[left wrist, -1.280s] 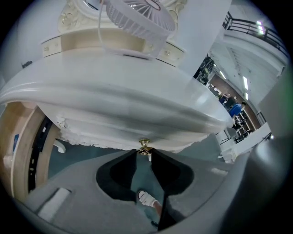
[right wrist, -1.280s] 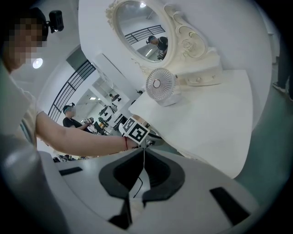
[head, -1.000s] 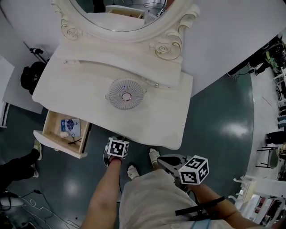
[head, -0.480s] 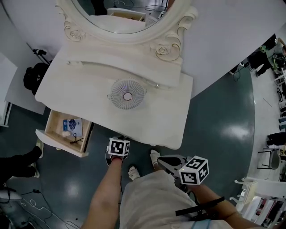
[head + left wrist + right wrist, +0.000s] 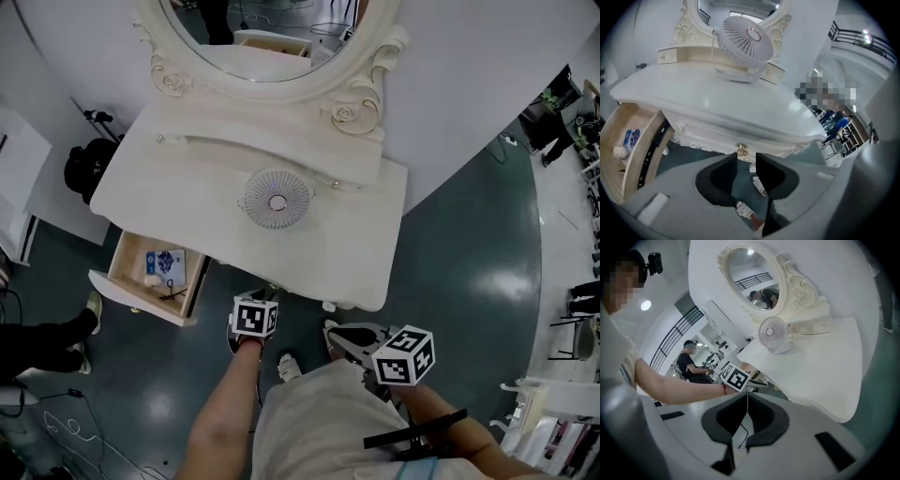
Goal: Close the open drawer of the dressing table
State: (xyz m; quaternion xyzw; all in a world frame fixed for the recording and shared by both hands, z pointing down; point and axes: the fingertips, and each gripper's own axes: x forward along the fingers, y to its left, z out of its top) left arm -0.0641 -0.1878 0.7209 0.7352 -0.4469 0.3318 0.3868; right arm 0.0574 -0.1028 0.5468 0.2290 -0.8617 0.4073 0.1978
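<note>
The white dressing table [image 5: 309, 253] has its left drawer [image 5: 128, 286] pulled out; the drawer [image 5: 628, 159] holds a blue-and-white packet [image 5: 166, 264] and small items. My left gripper [image 5: 746, 157] hangs in front of the table's front edge, right of the drawer, with its marker cube [image 5: 255, 319] in the head view. Its jaws are opening, with nothing between them. A small gold knob [image 5: 742, 151] sits just beyond the tips. My right gripper [image 5: 747, 397] stays low by the person's waist, jaws shut and empty; its cube [image 5: 403, 356] shows at lower right.
A round white fan [image 5: 277, 199] stands on the tabletop below the oval mirror [image 5: 272, 47]. A black bag [image 5: 89, 169] lies on the floor left of the table, and another person's legs [image 5: 42, 342] and cables are nearby. The holder's feet [image 5: 286, 366] are under the table front.
My left gripper has lifted slightly in front of the table. The head view has shifted a little. The drawer stays open and the right gripper has not moved.
</note>
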